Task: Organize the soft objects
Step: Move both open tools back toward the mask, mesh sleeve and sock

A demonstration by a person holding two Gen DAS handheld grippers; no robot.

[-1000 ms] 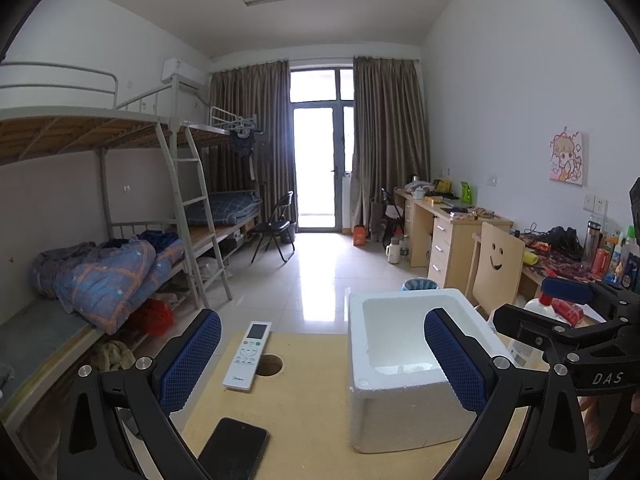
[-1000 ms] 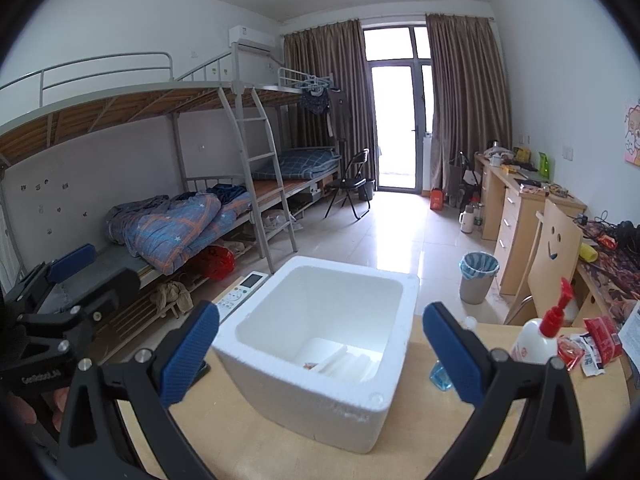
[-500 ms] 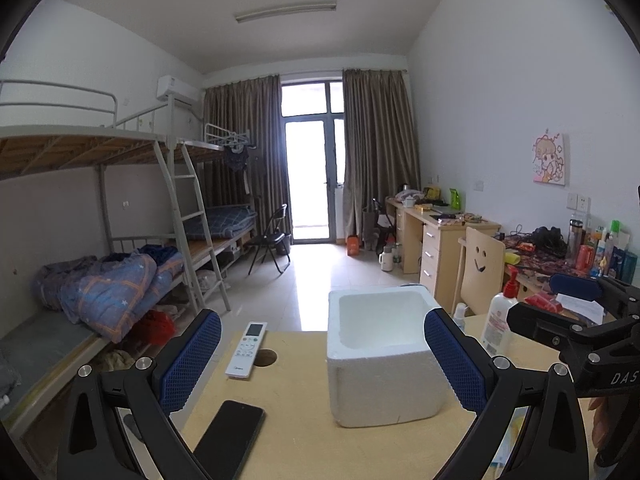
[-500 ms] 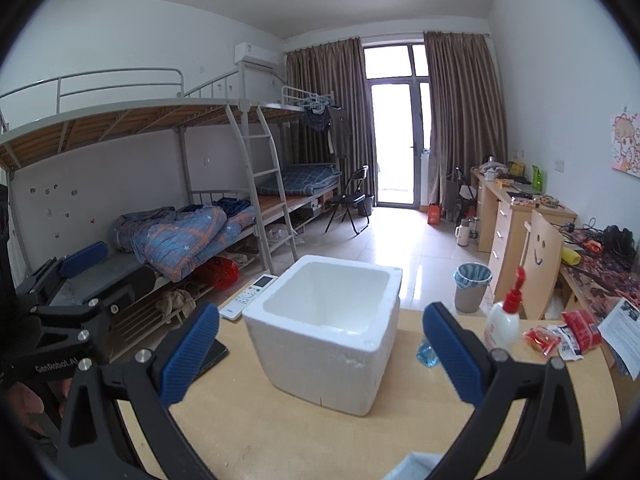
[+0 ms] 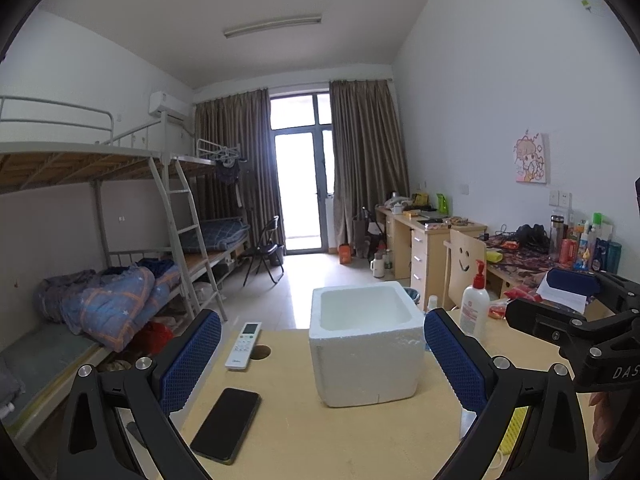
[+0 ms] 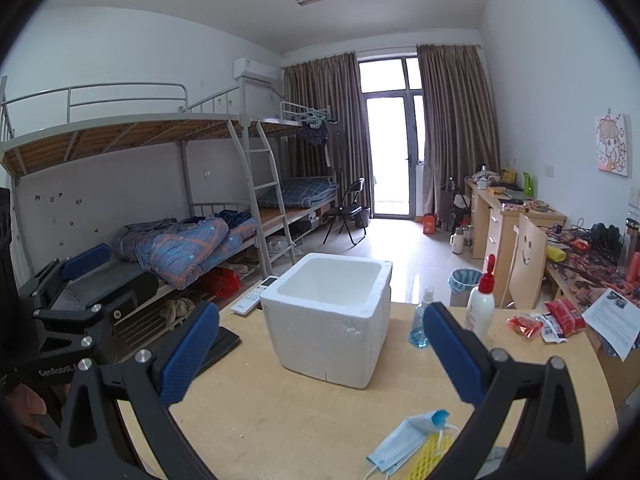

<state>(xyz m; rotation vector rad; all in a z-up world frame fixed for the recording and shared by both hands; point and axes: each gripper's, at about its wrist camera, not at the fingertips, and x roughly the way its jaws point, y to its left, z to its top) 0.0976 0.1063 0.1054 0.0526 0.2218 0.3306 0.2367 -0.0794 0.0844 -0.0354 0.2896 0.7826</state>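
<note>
Black left gripper (image 6: 72, 276) body: we read "GenRobot."
Black right gripper (image 5: 576, 304) body: we read "DAS", cut off at the frame edge.

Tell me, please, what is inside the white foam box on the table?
Only bare white inner walls of the foam box show. Its floor is hidden behind the near wall, so any contents cannot be seen.

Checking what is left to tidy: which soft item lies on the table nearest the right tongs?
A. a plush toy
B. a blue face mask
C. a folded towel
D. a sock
B: a blue face mask lies on the table just below the open right tongs.
</note>
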